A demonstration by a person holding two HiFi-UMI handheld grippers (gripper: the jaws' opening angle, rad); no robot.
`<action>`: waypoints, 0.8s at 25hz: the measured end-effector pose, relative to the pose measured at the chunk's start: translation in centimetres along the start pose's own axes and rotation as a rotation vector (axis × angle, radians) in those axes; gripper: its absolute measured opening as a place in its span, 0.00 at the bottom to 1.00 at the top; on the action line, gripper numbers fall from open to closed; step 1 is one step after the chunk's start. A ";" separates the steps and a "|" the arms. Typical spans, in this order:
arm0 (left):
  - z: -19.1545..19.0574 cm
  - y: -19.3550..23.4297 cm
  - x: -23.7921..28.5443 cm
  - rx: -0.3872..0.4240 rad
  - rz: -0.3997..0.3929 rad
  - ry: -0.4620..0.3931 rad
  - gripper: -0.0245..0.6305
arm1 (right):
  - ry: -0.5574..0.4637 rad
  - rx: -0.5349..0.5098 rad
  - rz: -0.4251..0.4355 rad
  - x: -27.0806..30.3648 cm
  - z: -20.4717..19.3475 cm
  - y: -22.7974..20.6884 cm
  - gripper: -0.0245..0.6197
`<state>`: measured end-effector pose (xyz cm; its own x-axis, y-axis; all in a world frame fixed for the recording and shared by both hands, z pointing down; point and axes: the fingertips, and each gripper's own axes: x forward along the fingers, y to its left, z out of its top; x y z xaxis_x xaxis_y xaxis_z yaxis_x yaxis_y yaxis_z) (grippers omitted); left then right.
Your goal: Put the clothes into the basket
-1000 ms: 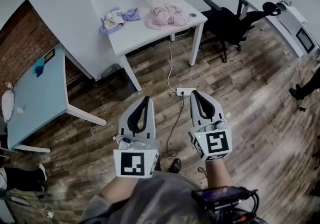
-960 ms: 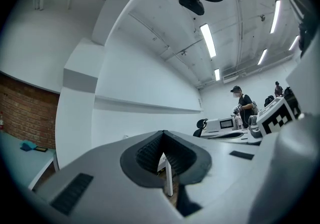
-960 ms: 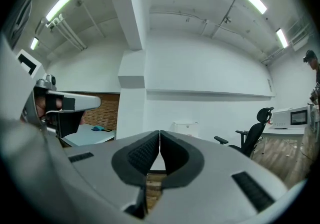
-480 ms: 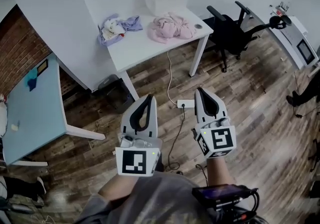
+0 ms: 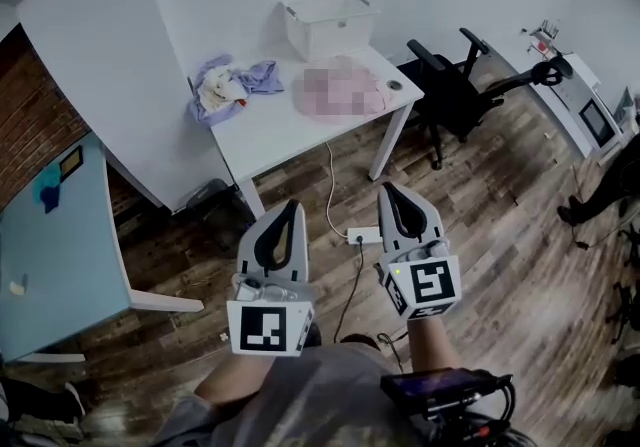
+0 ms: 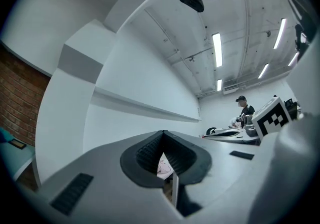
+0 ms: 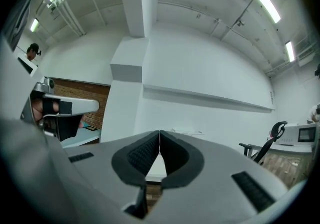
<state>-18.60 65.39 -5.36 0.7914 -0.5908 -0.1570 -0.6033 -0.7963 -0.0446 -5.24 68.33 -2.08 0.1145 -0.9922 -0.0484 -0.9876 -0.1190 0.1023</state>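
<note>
Left tongs point(image 5: 291, 205): I see them pressed together with nothing between, held above the wooden floor point(image 5: 480, 195), short of the desk point(image 5: 285, 135).
Right tongs point(image 5: 386, 189): likewise together and empty, beside the left pair.
Basket point(image 5: 330, 23): white, at the desk's far edge.
Clothes: lilac-and-white heap point(image 5: 225, 90) at the desk's left edge; pink heap point(image 5: 340, 93) just before the basket, outside it.

My right gripper point(image 7: 159, 144) has its grey jaws shut tip to tip, black ribbed pads point(image 7: 140, 155) empty, aimed at a white table's point(image 7: 156, 167) near edge, red brick wall point(image 7: 82, 90) left, black office chair point(image 7: 267, 144) right.
</note>
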 end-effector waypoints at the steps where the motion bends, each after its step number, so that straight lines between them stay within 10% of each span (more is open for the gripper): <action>1: -0.2 0.3 0.1 -0.003 -0.001 0.002 0.05 | 0.002 -0.007 0.000 0.3 0.0 0.1 0.05; 20: -5.2 2.9 8.1 0.000 -0.019 0.081 0.05 | 0.031 0.050 -0.019 8.5 -4.0 -4.4 0.05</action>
<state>-13.42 57.58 -1.68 0.8079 -0.5844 -0.0759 -0.5883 -0.8073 -0.0465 0.51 60.25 1.07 0.1360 -0.9905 -0.0189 -0.9892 -0.1368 0.0521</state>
